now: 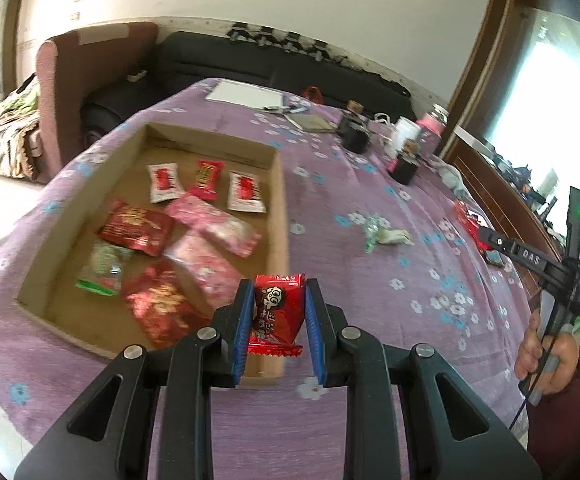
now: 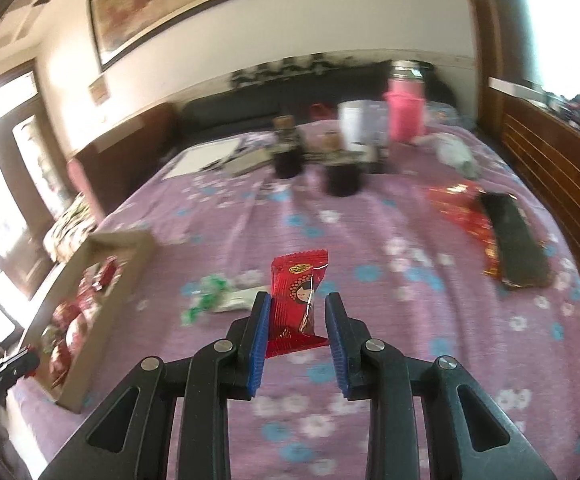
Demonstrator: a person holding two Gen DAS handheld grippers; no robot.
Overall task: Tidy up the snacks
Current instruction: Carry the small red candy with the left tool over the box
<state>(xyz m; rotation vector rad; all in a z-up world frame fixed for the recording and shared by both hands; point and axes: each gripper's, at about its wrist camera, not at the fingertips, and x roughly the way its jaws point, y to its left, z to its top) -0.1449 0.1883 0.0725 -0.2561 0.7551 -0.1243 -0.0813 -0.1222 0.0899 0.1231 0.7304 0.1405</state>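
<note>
My left gripper (image 1: 277, 312) is shut on a red candy packet with a cartoon face (image 1: 275, 312), held above the near right corner of the cardboard box (image 1: 279, 208). The box holds several snack packets, red, pink, white and green. My right gripper (image 2: 298, 320) holds a red packet with a doll face (image 2: 296, 300) between its blue pads, above the purple flowered tablecloth (image 2: 390, 280). The packet touches the left pad; a gap shows at the right pad. The box also shows in the right wrist view (image 2: 129, 264), at the left.
A green-and-white wrapper (image 1: 382, 234) lies on the cloth right of the box. A red packet and a dark packet (image 2: 514, 240) lie at the right. Dark jars (image 2: 342, 172), a white cup and a pink bottle (image 2: 404, 112) stand at the back, with a white paper (image 1: 245, 94).
</note>
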